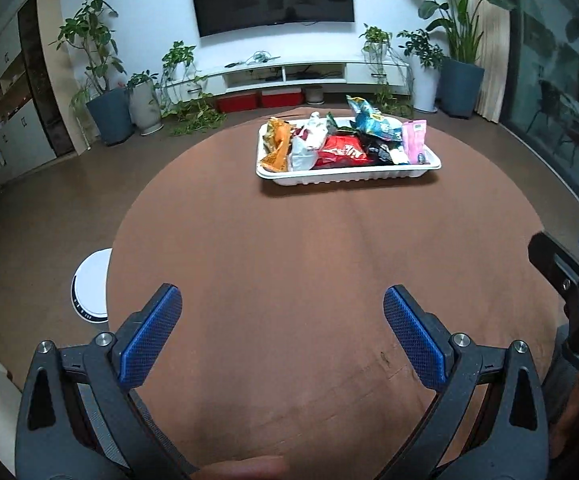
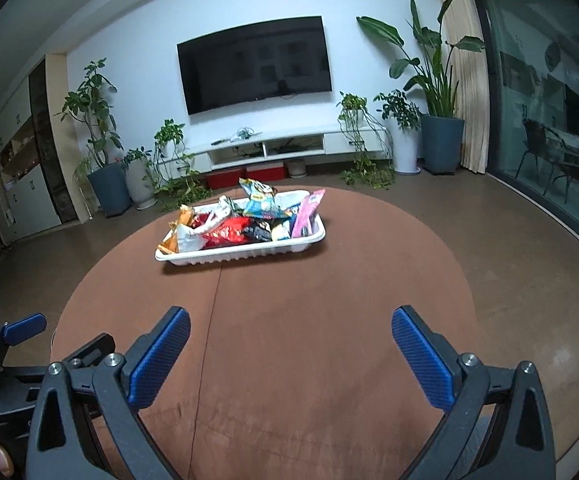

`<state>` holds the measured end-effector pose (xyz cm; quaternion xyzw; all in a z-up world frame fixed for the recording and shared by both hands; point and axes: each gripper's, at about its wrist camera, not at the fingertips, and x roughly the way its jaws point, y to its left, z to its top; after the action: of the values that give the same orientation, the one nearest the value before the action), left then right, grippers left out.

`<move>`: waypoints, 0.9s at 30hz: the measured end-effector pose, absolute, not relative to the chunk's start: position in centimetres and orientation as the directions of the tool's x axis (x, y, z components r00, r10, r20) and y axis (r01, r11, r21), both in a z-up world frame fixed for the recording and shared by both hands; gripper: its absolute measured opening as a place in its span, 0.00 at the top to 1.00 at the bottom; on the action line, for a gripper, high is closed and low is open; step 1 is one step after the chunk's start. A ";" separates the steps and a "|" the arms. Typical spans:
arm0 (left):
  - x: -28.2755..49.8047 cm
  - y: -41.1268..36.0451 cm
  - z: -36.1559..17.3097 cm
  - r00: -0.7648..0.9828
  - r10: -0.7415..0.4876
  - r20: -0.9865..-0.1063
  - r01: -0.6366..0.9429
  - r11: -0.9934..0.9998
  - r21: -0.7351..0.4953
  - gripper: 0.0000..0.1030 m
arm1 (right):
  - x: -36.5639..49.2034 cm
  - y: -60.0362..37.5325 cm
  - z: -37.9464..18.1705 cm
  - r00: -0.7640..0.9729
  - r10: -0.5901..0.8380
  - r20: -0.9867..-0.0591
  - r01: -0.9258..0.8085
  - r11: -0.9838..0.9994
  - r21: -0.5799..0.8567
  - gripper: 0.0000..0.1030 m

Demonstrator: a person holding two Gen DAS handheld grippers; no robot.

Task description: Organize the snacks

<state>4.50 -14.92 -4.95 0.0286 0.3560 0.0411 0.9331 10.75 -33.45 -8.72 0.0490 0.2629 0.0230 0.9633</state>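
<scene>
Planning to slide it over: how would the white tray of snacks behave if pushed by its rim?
The white tray looks thin and ribbed, so its rim would probably flex. Snack bags are heaped above the rim, so some may spill. On the brown tablecloth it might drag.

A dark TV (image 2: 254, 62) hung on the white wall (image 2: 137, 80) above a low white console (image 2: 285, 148). Potted plants (image 2: 435, 92) flanked it on the brown floor (image 2: 509, 240). Glass doors (image 2: 545, 112) and a beige curtain (image 2: 465, 92) stood right; cabinets (image 2: 21, 184) left.
</scene>
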 end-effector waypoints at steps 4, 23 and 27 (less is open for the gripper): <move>4.8 -14.4 -4.6 0.742 0.102 -0.662 -0.071 0.995 0.075 0.00 | 10.8 -33.3 -8.9 0.851 0.064 -0.520 -0.016 0.995 0.097 0.00; 5.8 -13.5 -5.2 0.721 0.103 -0.685 -0.088 0.995 0.056 0.00 | 11.0 -32.6 -9.6 0.822 0.072 -0.565 -0.029 0.996 0.084 0.00; 6.0 -13.3 -5.2 0.718 0.099 -0.689 -0.088 0.995 0.051 0.00 | 11.0 -32.5 -9.7 0.817 0.074 -0.571 -0.033 0.996 0.082 0.00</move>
<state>6.00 -13.30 -5.25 0.0072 0.3719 0.0503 0.9269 10.97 -32.47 -9.65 0.0343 0.3008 0.0281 0.9526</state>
